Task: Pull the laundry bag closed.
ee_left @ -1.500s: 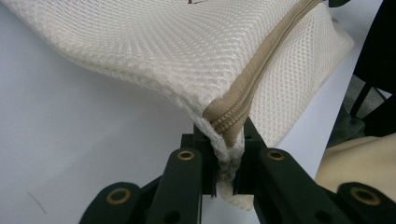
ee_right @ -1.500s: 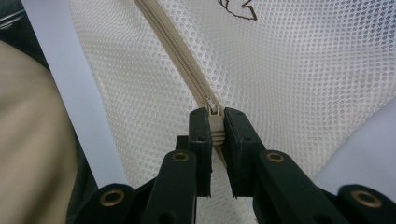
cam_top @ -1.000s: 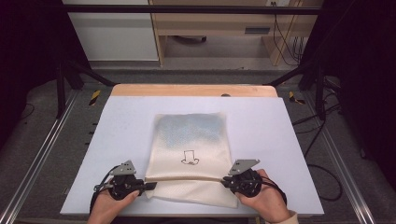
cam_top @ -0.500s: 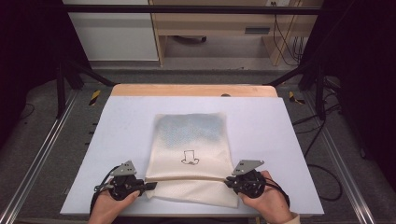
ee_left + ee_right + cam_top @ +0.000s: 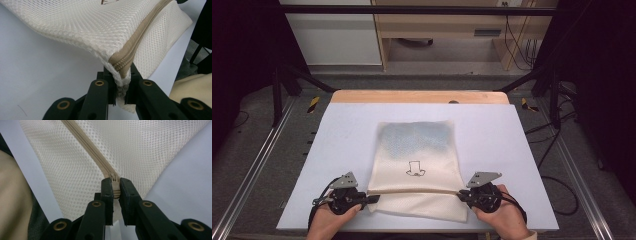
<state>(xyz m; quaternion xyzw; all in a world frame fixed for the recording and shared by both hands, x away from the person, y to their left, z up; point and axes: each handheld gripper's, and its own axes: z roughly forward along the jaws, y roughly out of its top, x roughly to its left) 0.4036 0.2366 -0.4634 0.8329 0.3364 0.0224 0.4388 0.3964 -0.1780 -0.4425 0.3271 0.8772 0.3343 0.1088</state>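
A cream mesh bag (image 5: 417, 160) with a small black printed mark lies flat on the white table (image 5: 337, 135), its tan zipper (image 5: 412, 191) running across near the front. My left gripper (image 5: 368, 198) is shut on the bag's left zipper end (image 5: 120, 72). At the other side, my right gripper (image 5: 460, 195) is shut on the right end of the zipper (image 5: 115, 185). A hand holds each gripper at the table's front edge. The mesh (image 5: 82, 30) lifts slightly off the table by the left jaws.
The table's wooden back edge (image 5: 419, 96) lies beyond the bag. Metal frame rails (image 5: 259, 160) run along both sides. A shelf unit and cables (image 5: 517, 40) stand on the floor behind.
The right gripper has shifted slightly right and nearer the front edge, pulling the zipper line taut. The left gripper has stayed put.
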